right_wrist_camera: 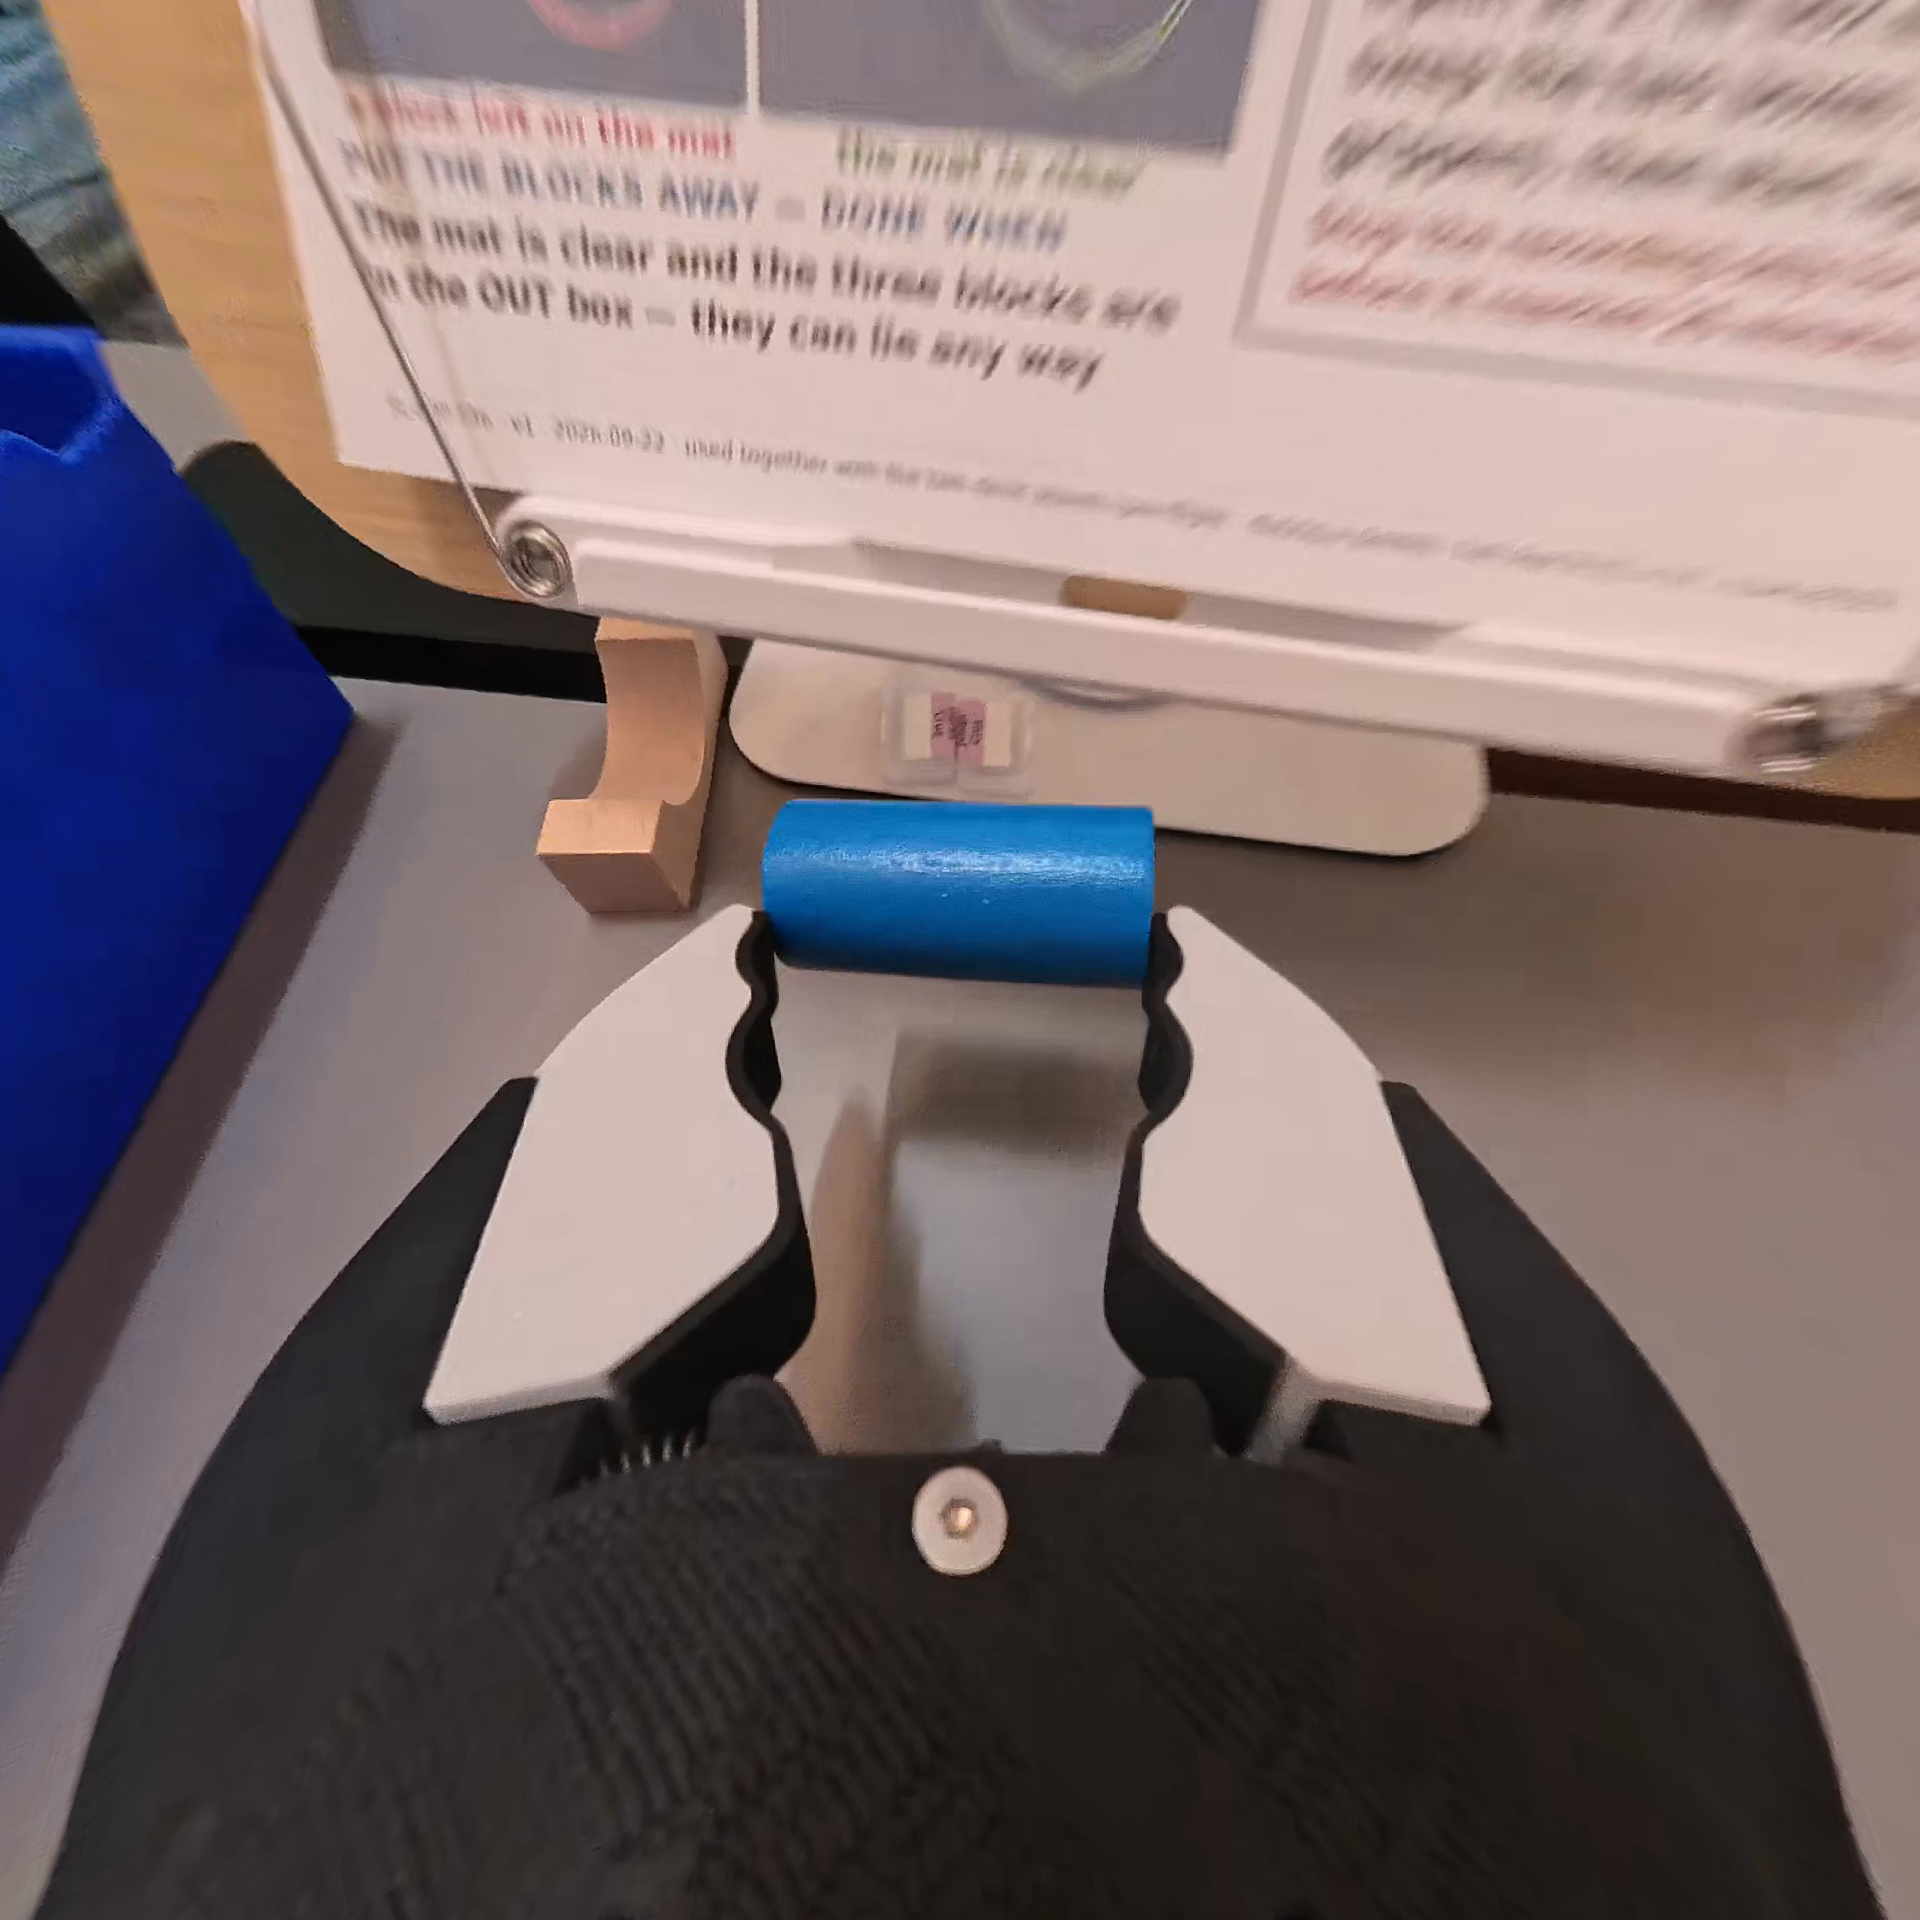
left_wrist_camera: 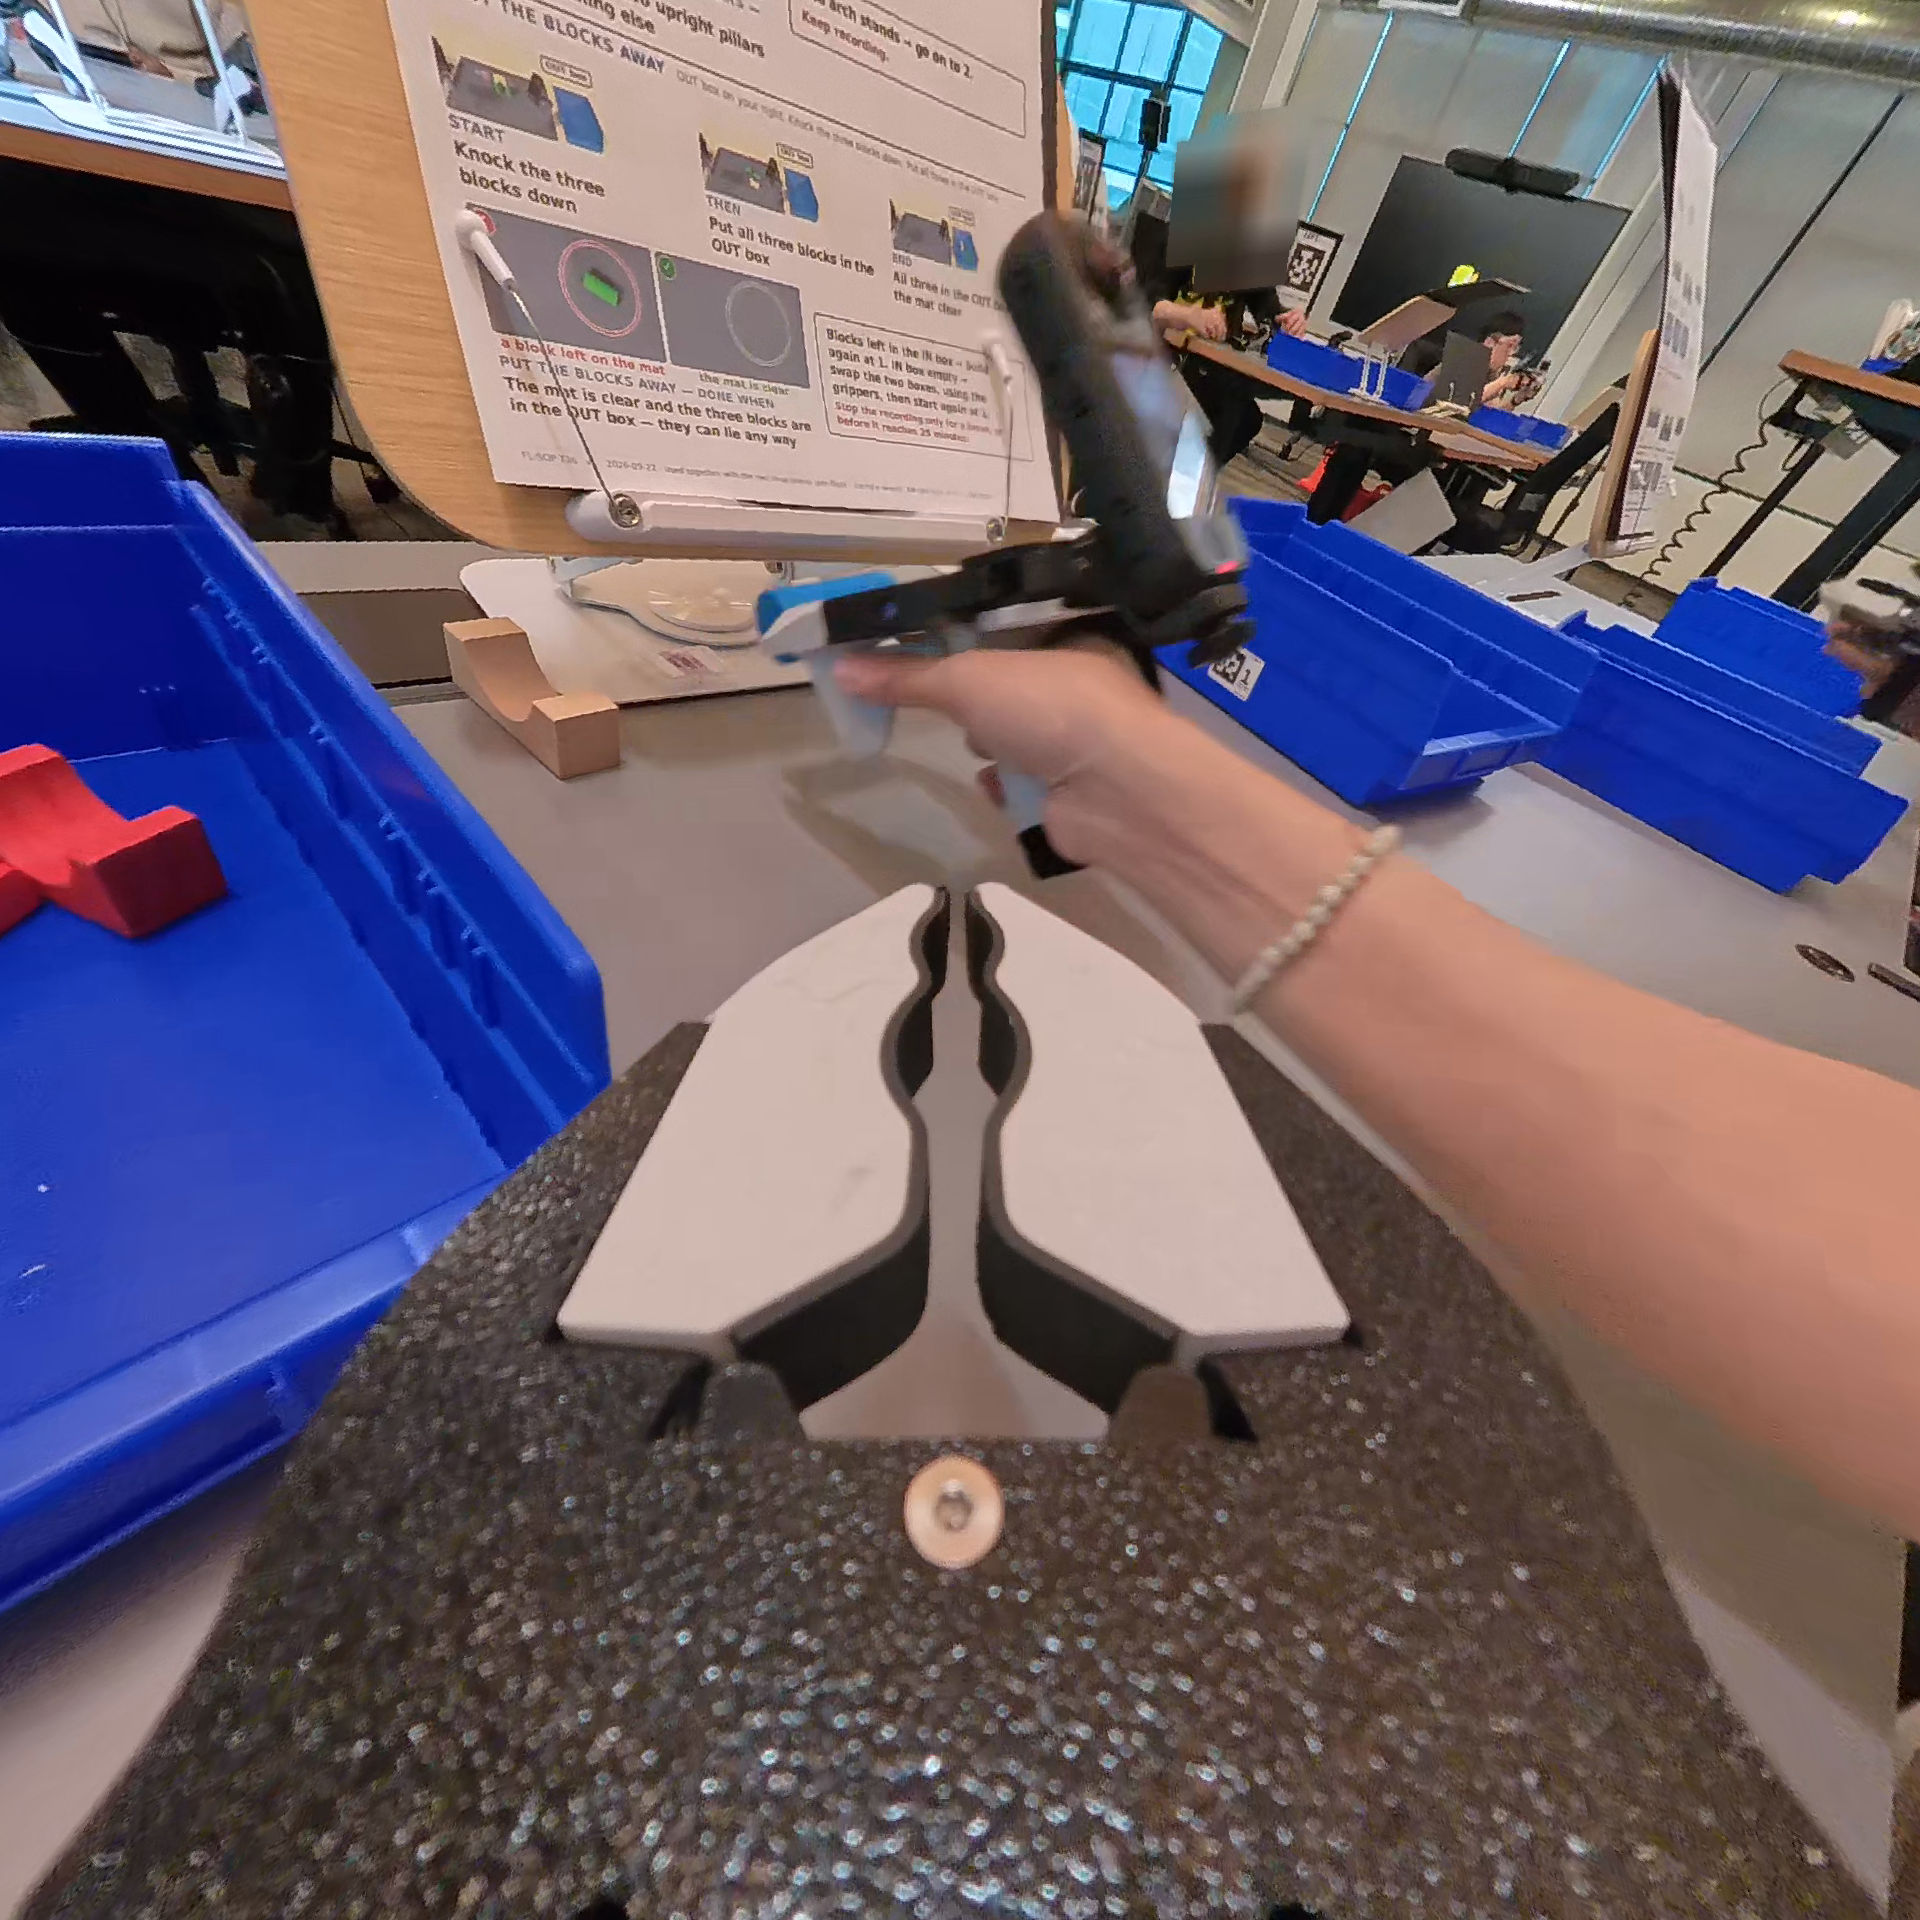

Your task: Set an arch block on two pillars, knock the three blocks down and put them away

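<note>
My right gripper is shut on a blue cylinder, one fingertip on each end, and holds it crosswise above the grey table. In the left wrist view a hand holds that gripper with the cylinder in front of the paper stand. My left gripper is shut and empty, with only a thin slit between its fingers, over the table beside a blue bin. A red arch block lies in that bin. A plain wooden arch block lies on the table by the stand, and also shows in the right wrist view.
A printed sheet stands on a wooden board with a white base at the back of the table. More blue bins sit to the right. The person's forearm crosses the right side. Other desks and people are far behind. The gap from one gripper's tips to the other's is roughly 25 cm.
</note>
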`<state>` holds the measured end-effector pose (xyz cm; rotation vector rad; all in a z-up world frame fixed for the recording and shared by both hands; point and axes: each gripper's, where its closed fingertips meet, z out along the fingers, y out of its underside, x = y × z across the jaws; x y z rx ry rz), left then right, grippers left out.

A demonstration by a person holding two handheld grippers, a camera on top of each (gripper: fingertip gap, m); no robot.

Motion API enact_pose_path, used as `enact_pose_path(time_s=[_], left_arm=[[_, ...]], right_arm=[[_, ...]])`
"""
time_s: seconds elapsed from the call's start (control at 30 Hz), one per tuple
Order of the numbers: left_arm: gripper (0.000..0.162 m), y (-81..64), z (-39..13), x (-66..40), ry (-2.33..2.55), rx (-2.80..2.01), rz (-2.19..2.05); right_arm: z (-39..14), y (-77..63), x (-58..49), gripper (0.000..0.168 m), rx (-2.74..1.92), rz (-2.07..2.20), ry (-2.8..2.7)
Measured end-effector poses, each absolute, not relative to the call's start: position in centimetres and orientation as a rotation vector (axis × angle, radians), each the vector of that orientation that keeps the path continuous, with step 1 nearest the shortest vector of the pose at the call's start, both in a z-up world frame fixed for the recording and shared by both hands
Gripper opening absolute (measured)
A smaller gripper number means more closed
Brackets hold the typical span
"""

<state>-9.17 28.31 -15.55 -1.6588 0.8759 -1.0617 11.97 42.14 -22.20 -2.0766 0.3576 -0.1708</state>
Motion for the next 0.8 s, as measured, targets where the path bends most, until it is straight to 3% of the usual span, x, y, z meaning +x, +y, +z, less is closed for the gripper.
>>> enact_pose_path(time_s=[0.2, 0.43, 0.6, 0.8], left_arm=[[0.003, 27.7, -15.7, -8.5, 0.910, -1.660, -1.049], [0.003, 27.0, -15.5, -7.9, 0.939, -1.650, -1.036], [0.003, 26.4, -15.4, -7.2, 0.968, -1.642, -1.023], [0.003, 25.5, -15.1, -6.4, 0.996, -1.630, -1.025]], right_arm=[[-14.9, 33.8, 17.9, 0.069, -1.961, -0.263, 0.322], [-9.5, 23.7, 33.9, 0.069, -1.964, -0.510, 0.480], [-14.2, 19.5, 42.4, 0.069, -2.148, -0.456, 0.619], [-22.6, 18.4, 43.5, 0.070, -2.404, -0.299, 0.613]])
